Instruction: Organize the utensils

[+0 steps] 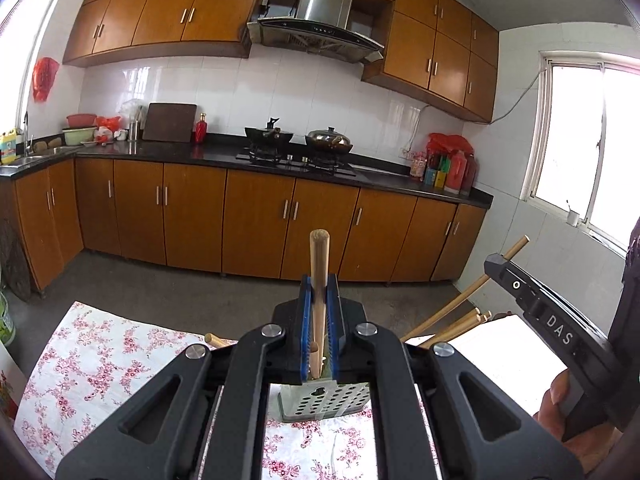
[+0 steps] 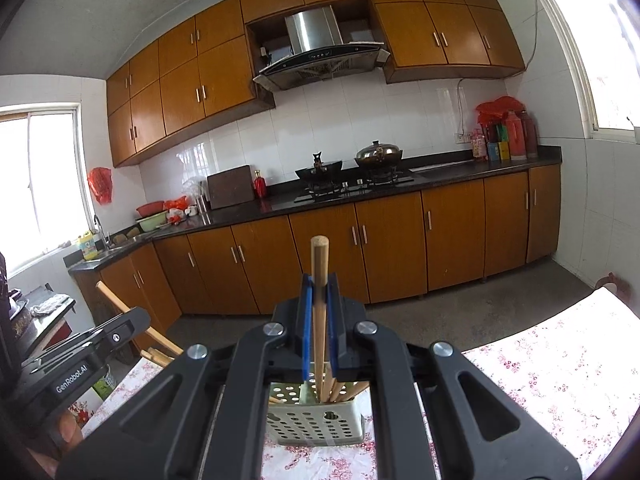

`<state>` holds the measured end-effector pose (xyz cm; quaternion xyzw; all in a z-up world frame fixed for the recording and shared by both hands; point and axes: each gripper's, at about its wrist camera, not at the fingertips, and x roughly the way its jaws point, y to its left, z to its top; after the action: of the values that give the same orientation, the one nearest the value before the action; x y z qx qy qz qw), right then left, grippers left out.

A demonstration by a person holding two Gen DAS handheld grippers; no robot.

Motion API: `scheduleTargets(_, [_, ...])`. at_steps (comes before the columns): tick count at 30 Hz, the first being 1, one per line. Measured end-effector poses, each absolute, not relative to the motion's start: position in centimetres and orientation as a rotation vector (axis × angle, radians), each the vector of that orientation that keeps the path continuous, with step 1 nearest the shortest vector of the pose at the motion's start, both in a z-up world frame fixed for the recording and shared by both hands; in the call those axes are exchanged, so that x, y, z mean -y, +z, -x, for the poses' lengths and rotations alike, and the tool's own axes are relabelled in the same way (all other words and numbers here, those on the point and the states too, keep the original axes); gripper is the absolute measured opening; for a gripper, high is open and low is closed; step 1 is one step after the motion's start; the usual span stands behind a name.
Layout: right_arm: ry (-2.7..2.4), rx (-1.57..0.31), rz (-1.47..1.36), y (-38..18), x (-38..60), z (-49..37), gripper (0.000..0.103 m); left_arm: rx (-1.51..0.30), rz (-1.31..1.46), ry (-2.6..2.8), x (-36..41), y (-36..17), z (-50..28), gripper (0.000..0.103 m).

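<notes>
My left gripper [image 1: 319,292] is shut on a wooden chopstick [image 1: 319,264] held upright above a perforated utensil holder [image 1: 324,402] on the floral tablecloth. My right gripper [image 2: 318,294] is shut on another wooden chopstick [image 2: 320,272], upright over the same white perforated holder [image 2: 316,420], where several chopsticks [image 2: 340,390] stand. The right gripper's body [image 1: 560,320] shows at the right of the left wrist view, with chopsticks [image 1: 448,312] fanning out beside it. The left gripper's body [image 2: 80,360] shows at the left of the right wrist view.
The table has a pink floral cloth [image 1: 100,360] [image 2: 560,368]. Beyond it are a grey floor, brown base cabinets [image 1: 256,220] and a black counter with a stove and two pans [image 1: 300,144]. A white sheet [image 1: 504,360] lies at the right of the table.
</notes>
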<state>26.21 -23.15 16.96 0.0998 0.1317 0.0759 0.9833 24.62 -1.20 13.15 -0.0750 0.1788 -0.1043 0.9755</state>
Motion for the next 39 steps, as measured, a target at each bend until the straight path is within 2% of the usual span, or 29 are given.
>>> scheduleTargets(4, [0.141, -0.292, -0.178, 16.2, 22.8, -26.7, 0.011, -0.391, 0.153, -0.219, 1.5, 12.8, -24.9, 0.007])
scheduleTargets(6, [0.129, -0.287, -0.168, 16.1, 22.8, -26.4, 0.024, -0.389, 0.161, -0.225, 1.3, 13.0, -24.6, 0.008])
scheduleTargets(8, [0.120, -0.277, -0.169, 16.1, 23.0, -25.9, 0.029, -0.383, 0.161, -0.230, 1.1, 13.3, -24.0, 0.009])
scheduleTargets(9, [0.119, -0.274, -0.170, 16.1, 23.1, -25.6, 0.031, -0.380, 0.162, -0.230, 1.1, 13.5, -23.9, 0.013])
scheduleTargets(12, [0.107, -0.257, -0.159, 16.6, 23.4, -24.5, 0.039, -0.361, 0.170, -0.220, 1.0, 14.2, -23.0, 0.041])
scheduleTargets(16, [0.101, -0.237, -0.155, 16.7, 24.1, -22.5, 0.050, -0.357, 0.152, -0.207, 0.7, 14.3, -21.7, 0.050])
scheduleTargets(17, [0.098, -0.235, -0.152, 16.7, 24.2, -21.9, 0.055, -0.358, 0.145, -0.201, 0.6, 14.2, -21.3, 0.054])
scheduleTargets(18, [0.094, -0.233, -0.149, 16.7, 24.4, -21.3, 0.064, -0.358, 0.138, -0.195, 0.4, 14.0, -20.7, 0.061])
scheduleTargets(19, [0.090, -0.231, -0.144, 16.7, 24.5, -20.6, 0.068, -0.357, 0.134, -0.191, 0.2, 13.9, -20.2, 0.068])
scheduleTargets(20, [0.088, -0.228, -0.140, 16.6, 24.7, -19.8, 0.076, -0.355, 0.128, -0.186, 0.0, 13.7, -19.6, 0.072])
scheduleTargets(22, [0.079, -0.219, -0.127, 16.2, 24.9, -18.0, 0.089, -0.339, 0.104, -0.165, -0.4, 13.3, -18.1, 0.089])
scheduleTargets(23, [0.072, -0.213, -0.122, 16.1, 24.9, -17.2, 0.096, -0.330, 0.092, -0.155, -0.6, 13.1, -17.4, 0.093])
scheduleTargets(24, [0.061, -0.207, -0.117, 15.8, 25.0, -16.2, 0.099, -0.317, 0.075, -0.146, -0.8, 12.7, -16.5, 0.096])
scheduleTargets(27, [0.039, -0.209, -0.097, 14.3, 24.9, -13.3, 0.099, -0.294, 0.027, -0.120, -1.2, 11.2, -13.7, 0.101])
scheduleTargets(39, [0.019, -0.285, -0.012, 5.8, 22.1, -4.2, 0.099, -0.305, 0.006, -0.035, -1.7, 4.1, -5.6, 0.101])
